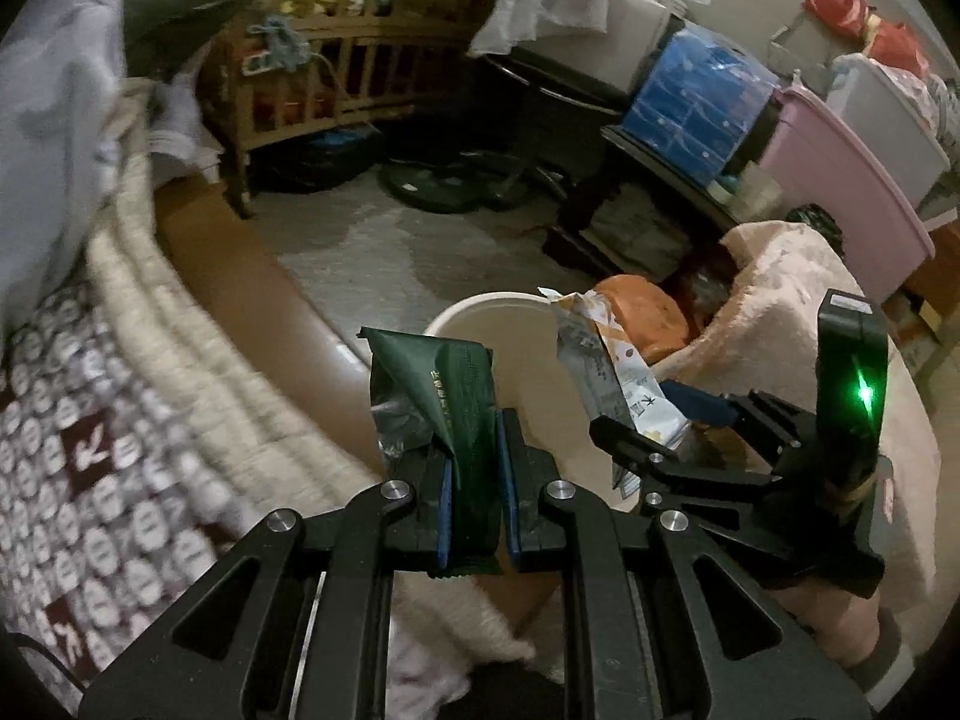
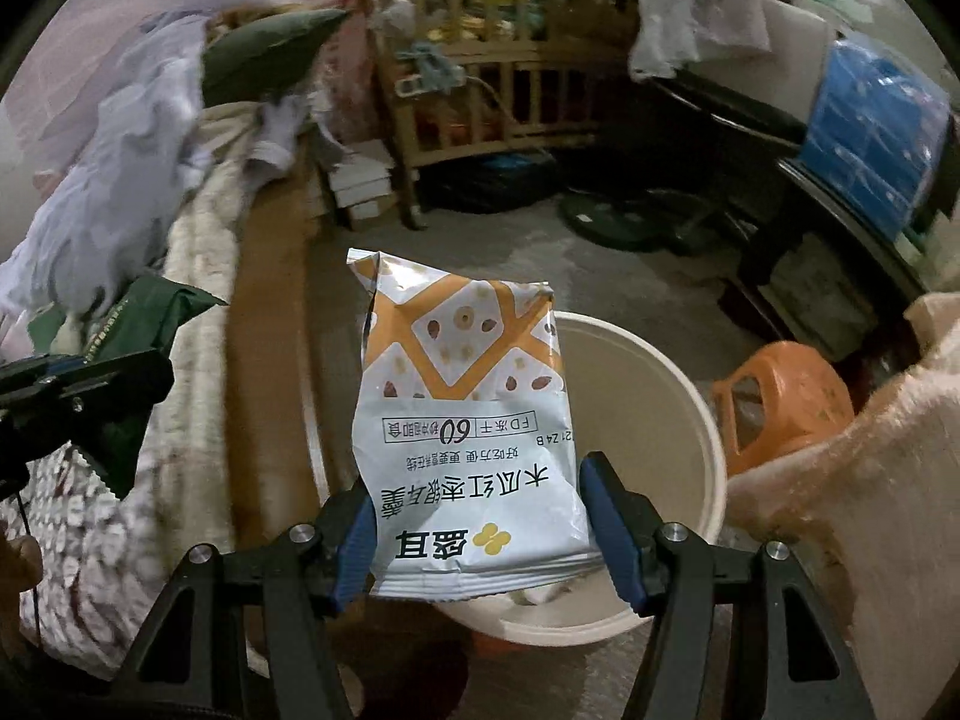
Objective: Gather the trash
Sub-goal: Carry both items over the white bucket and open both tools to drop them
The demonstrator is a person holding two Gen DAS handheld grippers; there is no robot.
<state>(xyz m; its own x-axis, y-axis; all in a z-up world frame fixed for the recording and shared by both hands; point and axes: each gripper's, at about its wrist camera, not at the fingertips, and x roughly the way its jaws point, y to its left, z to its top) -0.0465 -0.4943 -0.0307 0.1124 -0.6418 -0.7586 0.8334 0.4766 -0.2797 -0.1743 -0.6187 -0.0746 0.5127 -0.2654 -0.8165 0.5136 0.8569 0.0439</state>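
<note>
Wrappers: crumpled green one (image 1: 456, 414) in left gripper (image 1: 474, 480), white-orange one (image 2: 468, 444) in right gripper (image 2: 480, 534).

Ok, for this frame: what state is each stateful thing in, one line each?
left gripper: shut on green wrapper, crumpled.
right gripper: shut on white and orange packet, flattened, above the bin.
bin: uncovered, upright on the floor.
orange stool: lying tipped beside the bin.

Looks like a cluttered home bedroom: wooden crib (image 2: 480, 60), bed blankets (image 1: 180, 312), stacked plastic storage bins (image 1: 840, 180).
</note>
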